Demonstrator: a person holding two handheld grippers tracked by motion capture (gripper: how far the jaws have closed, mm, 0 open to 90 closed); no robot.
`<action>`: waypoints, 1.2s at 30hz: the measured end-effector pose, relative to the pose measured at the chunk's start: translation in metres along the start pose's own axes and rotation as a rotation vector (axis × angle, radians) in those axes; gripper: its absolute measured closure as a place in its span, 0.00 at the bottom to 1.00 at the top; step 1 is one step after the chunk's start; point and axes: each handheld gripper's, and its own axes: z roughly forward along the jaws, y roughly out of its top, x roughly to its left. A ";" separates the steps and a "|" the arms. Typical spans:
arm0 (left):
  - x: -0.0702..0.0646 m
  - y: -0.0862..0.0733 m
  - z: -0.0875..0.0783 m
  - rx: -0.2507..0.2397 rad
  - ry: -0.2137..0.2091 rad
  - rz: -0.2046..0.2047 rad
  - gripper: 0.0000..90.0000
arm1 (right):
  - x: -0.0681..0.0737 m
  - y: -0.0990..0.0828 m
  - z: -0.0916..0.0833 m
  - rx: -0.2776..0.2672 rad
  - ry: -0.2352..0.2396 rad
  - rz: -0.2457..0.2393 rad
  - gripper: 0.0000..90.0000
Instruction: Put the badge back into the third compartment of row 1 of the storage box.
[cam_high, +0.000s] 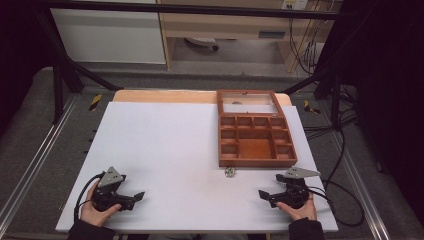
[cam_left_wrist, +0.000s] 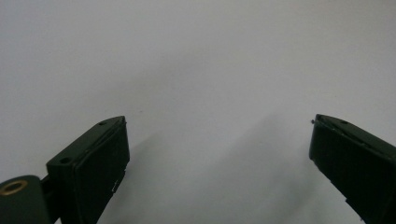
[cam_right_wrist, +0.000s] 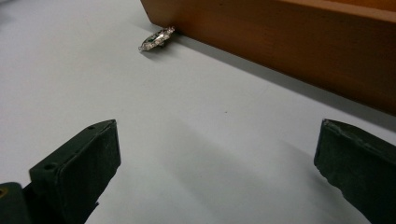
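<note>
Leaning against the wooden box (cam_high: 256, 135), a jewelled brooch (cam_right_wrist: 156, 38) lies beyond both grippers' wide fingers (cam_right_wrist: 79, 172).

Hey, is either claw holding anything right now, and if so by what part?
Nothing is held. The left claw and right claw both stand open over the white table. The small jewelled piece lies untouched beside the wooden box.

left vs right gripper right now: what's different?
The left gripper sits at the near left of the white table, far from the wooden box; the right gripper sits near right, just short of the box's front wall. The left gripper faces bare table; the right gripper has the small jewelled piece ahead, against the box. Shared: both open, hand-held, low over the table, holding nothing.
</note>
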 end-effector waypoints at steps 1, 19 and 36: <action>0.000 0.000 0.000 0.000 0.000 -0.002 0.05 | 0.000 0.000 0.001 -0.001 0.000 0.000 0.01; -0.001 0.001 0.000 -0.004 0.011 -0.001 0.05 | 0.012 0.009 0.014 0.008 0.004 -0.005 0.01; 0.000 0.000 -0.001 -0.010 0.020 0.001 0.06 | 0.030 0.020 0.029 0.019 0.003 -0.026 0.04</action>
